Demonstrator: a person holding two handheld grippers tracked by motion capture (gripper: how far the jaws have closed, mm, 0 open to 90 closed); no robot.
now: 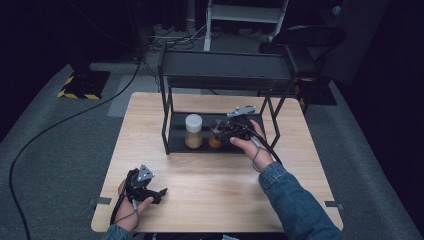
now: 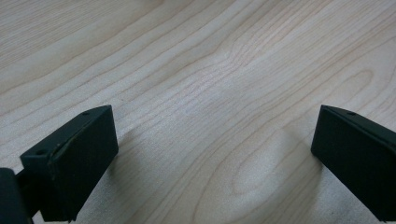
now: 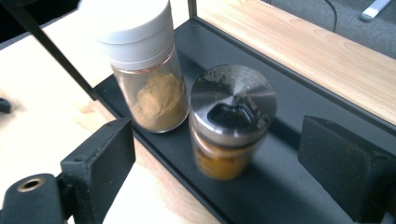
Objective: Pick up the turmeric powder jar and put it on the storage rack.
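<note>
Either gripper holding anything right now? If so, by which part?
Nothing is held. The right gripper has its jaws open on either side of the metal-lidded spice jar on the rack shelf, pads clear of it. The left gripper is open over bare table.

Dark lab/studio: wood table (image 1: 210, 200), grey carpet (image 1: 60, 165), floor cables (image 1: 45, 132), hazard-taped stand (image 1: 84, 82).

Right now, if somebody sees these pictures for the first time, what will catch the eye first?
Probably the two spice jars on the lower shelf of the black rack: a white-capped jar of tan powder and, beside it, a metal-lidded jar of orange powder. The right hand-held gripper hangs open just above the metal-lidded one. The left hand-held gripper rests open on the wooden table.
</note>
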